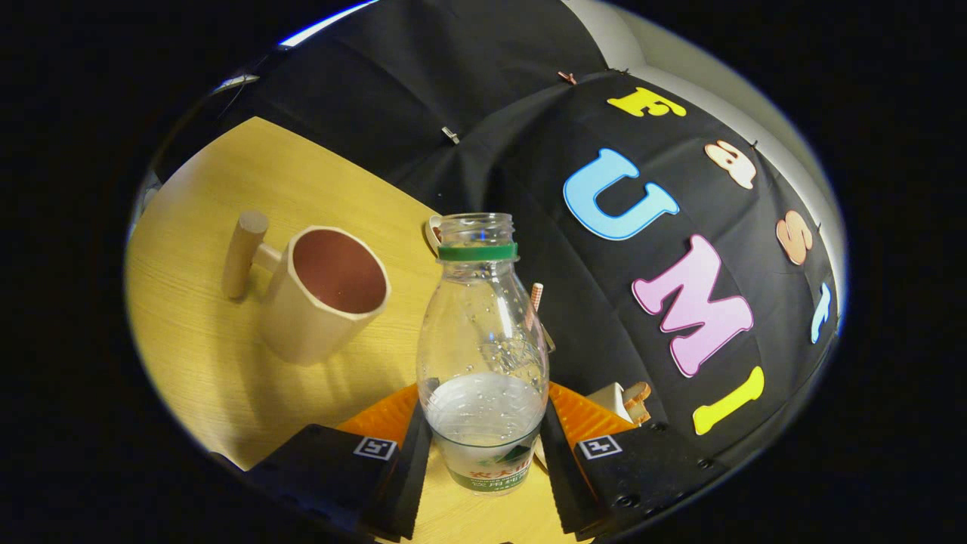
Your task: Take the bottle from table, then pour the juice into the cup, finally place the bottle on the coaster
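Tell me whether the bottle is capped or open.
Open. The bottle, held between the gripper fingers, has a bare mouth with no cap; only a green ring sits under the threads. Clear liquid fills its lower part.

A staged recording booth rather than a lived-in room: black cloth (483,98) clipped up with small clips (450,135) forms the backdrop around a bare light-wood surface (204,317), with a pale wall (680,68) showing behind the cloth.

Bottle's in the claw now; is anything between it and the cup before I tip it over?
Nothing visible: the claw grips the bottle, and only bare table separates it from the cup.
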The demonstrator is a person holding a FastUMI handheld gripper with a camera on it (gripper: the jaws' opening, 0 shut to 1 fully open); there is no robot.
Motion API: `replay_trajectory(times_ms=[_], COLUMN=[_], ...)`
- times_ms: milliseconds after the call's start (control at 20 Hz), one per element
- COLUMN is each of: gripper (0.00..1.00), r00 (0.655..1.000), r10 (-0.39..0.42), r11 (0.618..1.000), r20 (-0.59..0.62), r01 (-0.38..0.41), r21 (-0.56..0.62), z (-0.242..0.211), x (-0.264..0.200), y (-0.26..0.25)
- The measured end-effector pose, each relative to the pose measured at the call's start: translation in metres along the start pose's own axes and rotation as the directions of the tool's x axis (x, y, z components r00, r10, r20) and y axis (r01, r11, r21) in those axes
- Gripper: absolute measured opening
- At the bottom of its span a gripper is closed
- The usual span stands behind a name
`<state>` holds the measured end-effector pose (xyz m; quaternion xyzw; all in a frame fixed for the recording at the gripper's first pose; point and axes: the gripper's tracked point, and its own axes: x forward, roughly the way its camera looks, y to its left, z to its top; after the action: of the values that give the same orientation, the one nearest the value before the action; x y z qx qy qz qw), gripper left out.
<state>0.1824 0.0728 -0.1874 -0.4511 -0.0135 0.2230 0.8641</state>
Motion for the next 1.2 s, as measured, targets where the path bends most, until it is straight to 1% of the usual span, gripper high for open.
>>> replay_trajectory(times_ms=[250, 500, 750, 900, 1050, 1200], gripper=[0.72, 0.72, 0.72, 0.72, 0.72, 0.71], r00=[1.000, 1.000, 1.000, 1.000, 1.000, 1.000], r10=[0.015, 0.017, 0.008, 0.006, 0.001, 0.003], r11=[0.993, 0.983, 0.955, 0.943, 0.920, 0.905], r20=[0.015, -0.015, -0.020, -0.022, -0.009, -0.001], r01=[-0.013, -0.020, -0.014, -0.013, -0.004, -0.003], r21=[-0.114, -0.183, -0.296, -0.333, -0.392, -0.425], z=[0.014, 0.000, -0.008, -0.011, -0.003, -0.003], x=[0.017, 0.025, 0.030, 0.028, 0.030, 0.035], y=[0.008, 0.010, 0.004, 0.005, 0.004, 0.004])
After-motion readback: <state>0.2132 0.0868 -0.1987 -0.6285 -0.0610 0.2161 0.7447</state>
